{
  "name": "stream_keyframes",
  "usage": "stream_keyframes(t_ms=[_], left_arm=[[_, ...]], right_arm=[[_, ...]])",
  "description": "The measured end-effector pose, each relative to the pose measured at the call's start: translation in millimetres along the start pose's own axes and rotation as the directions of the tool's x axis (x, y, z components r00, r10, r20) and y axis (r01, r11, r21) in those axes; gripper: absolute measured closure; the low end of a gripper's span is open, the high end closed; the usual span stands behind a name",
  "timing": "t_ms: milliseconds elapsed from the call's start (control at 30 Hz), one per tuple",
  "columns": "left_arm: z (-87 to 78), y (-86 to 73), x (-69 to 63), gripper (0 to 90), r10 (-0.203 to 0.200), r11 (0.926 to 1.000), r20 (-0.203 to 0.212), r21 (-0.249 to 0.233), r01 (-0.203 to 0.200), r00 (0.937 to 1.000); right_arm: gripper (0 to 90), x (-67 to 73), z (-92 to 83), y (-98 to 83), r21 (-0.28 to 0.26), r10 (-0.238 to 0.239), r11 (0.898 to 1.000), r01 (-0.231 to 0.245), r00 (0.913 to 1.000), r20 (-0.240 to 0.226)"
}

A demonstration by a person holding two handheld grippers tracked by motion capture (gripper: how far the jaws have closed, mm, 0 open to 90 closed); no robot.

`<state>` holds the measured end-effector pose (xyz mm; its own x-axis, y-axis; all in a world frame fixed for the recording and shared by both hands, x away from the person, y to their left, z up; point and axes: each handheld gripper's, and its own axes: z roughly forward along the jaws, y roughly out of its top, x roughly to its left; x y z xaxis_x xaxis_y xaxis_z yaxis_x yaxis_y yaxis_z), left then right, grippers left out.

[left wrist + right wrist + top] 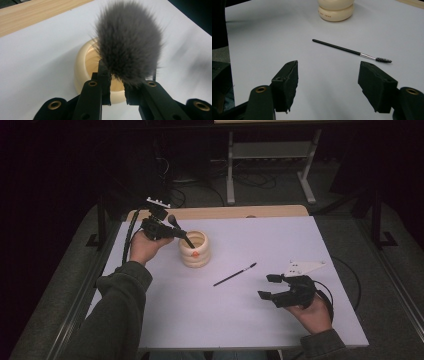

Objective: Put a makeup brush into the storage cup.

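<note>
The left gripper (172, 231) clamps a makeup brush (181, 231) by its handle, just below the grey bristle head. In the left gripper view that head (128, 47) sits directly in front of the lens and covers much of the cream ribbed holder (83, 67) behind it; the handle below the jaws is hidden there. In the high view the brush slants with its head up and to the left and its lower end inside the mouth of the holder (195, 249); whether the tip touches the bottom cannot be made out. A small orange mark shows on the holder's front wall; its nature is unclear. The right gripper (270, 286) rests low over the white table top (280, 240) at the near right, jaws spread wide with nothing between them. A thin black spoolie wand (235, 274) lies flat on the table between holder and right gripper, well apart from both, its bristle tip pointing up and to the right in the high view. In the right gripper view the holder is cut off at the top edge. A wooden strip borders the far edge of the table.
</note>
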<state>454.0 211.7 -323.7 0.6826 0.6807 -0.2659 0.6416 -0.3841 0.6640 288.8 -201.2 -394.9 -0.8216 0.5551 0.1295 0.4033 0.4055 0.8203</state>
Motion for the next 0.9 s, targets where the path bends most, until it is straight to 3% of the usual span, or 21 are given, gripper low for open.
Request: stream_keyframes(t_ms=[233, 433, 667, 900], left_arm=[[0.3, -4.0, -0.4, 76.9, -0.012, 0.9999, 0.000, -0.008, 0.012, 0.9999], [0.0, -7.2, 0.3, 76.2, 0.006, 0.9999, -0.005, 0.009, -0.006, 1.0000], [-2.7, -12.8, -2.3, 63.4, 0.008, 1.0000, -0.023, 0.003, -0.008, 0.9997], [-11.2, -24.6, -0.9, 58.5, -0.004, 0.9999, -0.013, -0.015, 0.004, 0.9999]], right_arm=[[31.5, -0.2, 1.0, 0.3, 0.004, -0.004, 1.000, 0.004, 1.0000, -0.005], [31.5, -0.2, 1.7, 0.5, 0.005, -0.001, 1.000, 0.001, 1.0000, -0.003], [31.5, -0.3, 2.2, 0.5, 0.007, 0.001, 1.000, -0.001, 1.0000, -0.002], [31.4, -1.8, 2.2, 0.8, 0.008, 0.000, 1.000, 0.000, 1.0000, 0.000]])
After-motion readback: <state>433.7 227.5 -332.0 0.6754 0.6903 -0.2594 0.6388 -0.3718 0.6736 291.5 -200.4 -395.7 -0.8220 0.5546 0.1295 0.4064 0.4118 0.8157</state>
